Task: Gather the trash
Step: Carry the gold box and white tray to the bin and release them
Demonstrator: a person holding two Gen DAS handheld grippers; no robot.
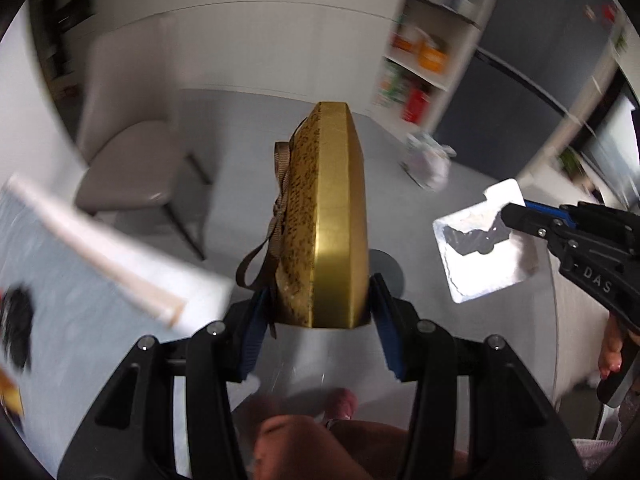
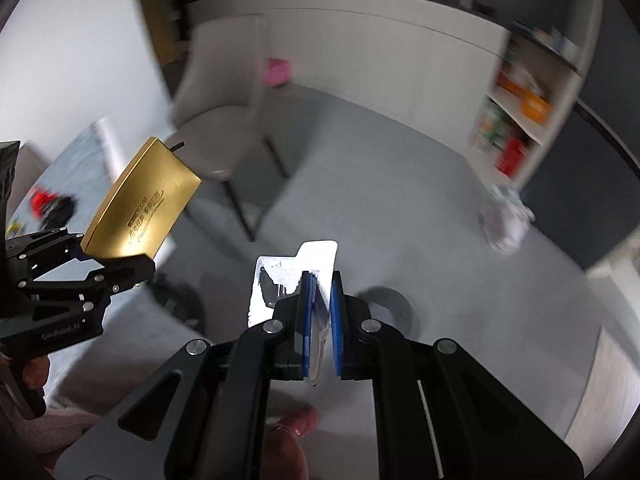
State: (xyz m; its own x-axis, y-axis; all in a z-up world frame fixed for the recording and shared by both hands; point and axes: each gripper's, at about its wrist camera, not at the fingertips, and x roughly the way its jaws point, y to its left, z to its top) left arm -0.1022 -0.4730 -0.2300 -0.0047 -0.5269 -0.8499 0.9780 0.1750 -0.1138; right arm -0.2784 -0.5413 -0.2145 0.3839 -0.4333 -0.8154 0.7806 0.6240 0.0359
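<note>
Gold box [image 1: 332,216] sits squeezed in the left tool [image 1: 320,320], and the right tool [image 2: 322,300] pinches a white tray [image 2: 288,276].

Gold box [image 1: 340,216] – satin metallic sheen, smooth, brushed-looking; woven brown ribbon [image 1: 280,200] tied on. White tray [image 1: 484,248] – thin glossy plastic, dark smear inside. Matt black plastic left gripper [image 1: 318,320], ribbed blue pads [image 1: 256,332]. Matt grey floor [image 2: 360,180], smooth.
</note>
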